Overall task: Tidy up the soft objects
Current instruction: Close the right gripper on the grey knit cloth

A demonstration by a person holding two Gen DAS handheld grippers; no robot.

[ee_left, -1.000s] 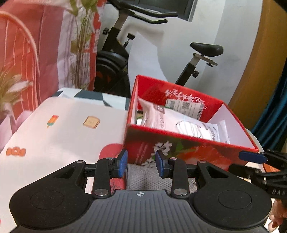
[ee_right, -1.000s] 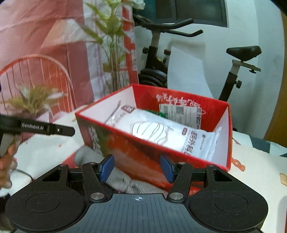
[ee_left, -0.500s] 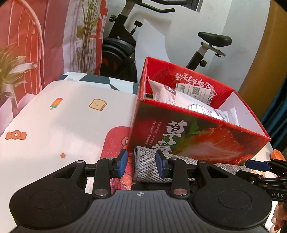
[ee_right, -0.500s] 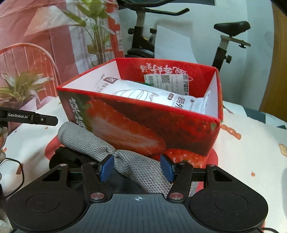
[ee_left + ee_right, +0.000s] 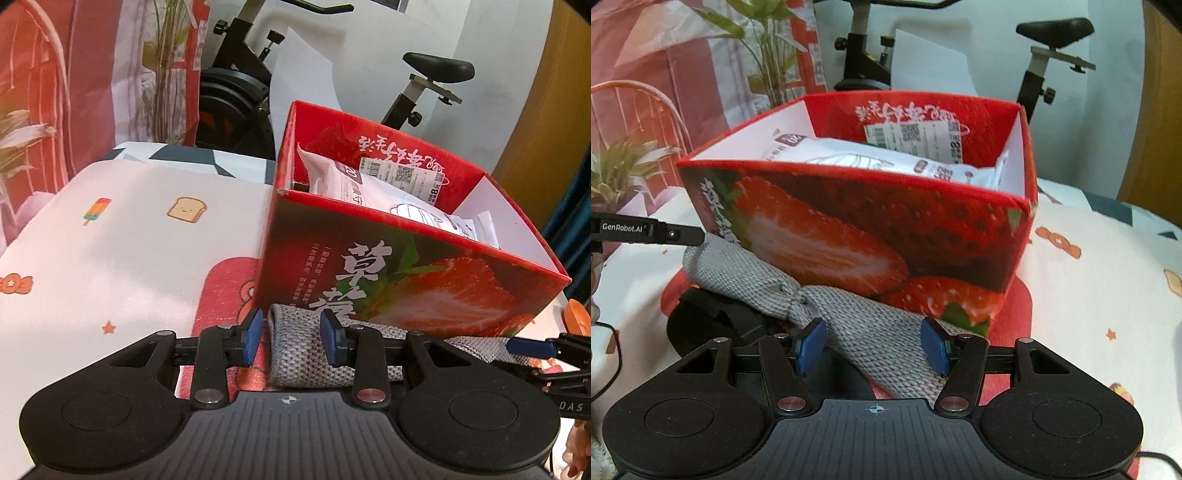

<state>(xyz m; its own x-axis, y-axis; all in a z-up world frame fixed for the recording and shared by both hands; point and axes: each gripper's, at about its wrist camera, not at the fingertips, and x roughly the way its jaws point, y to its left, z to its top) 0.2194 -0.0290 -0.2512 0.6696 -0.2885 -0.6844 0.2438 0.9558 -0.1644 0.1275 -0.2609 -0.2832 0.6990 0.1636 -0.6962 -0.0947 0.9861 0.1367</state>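
Room: white wall behind, with a black exercise bike (image 5: 236,92) and a red-and-pink printed hanging showing plants (image 5: 701,74).
Counter: covered by a white cloth printed with small cartoon toast, ice lolly and sweets (image 5: 129,240); a red patch of the print lies under the box.
Box: open red cardboard box with a strawberry picture on its side (image 5: 857,236), standing on the counter, white inside.
Box contents: white plastic packet of face masks (image 5: 373,188), lying inside against the far wall.
Grey knitted cloth: long grey woven fabric piece (image 5: 879,325), knotted or pinched near its middle, lying on the counter along the near foot of the box, touching it.
Black object: dark strap-like thing (image 5: 713,321) partly under the grey cloth; what it is cannot be told.
Left claw (image 5: 291,341): blue pads partly spread, one end of the grey cloth lying between them; a gap shows beside the left pad, so no pinch.
Right claw (image 5: 873,349): spread wider, astride the other end of the grey cloth, pads clear of it on both sides.
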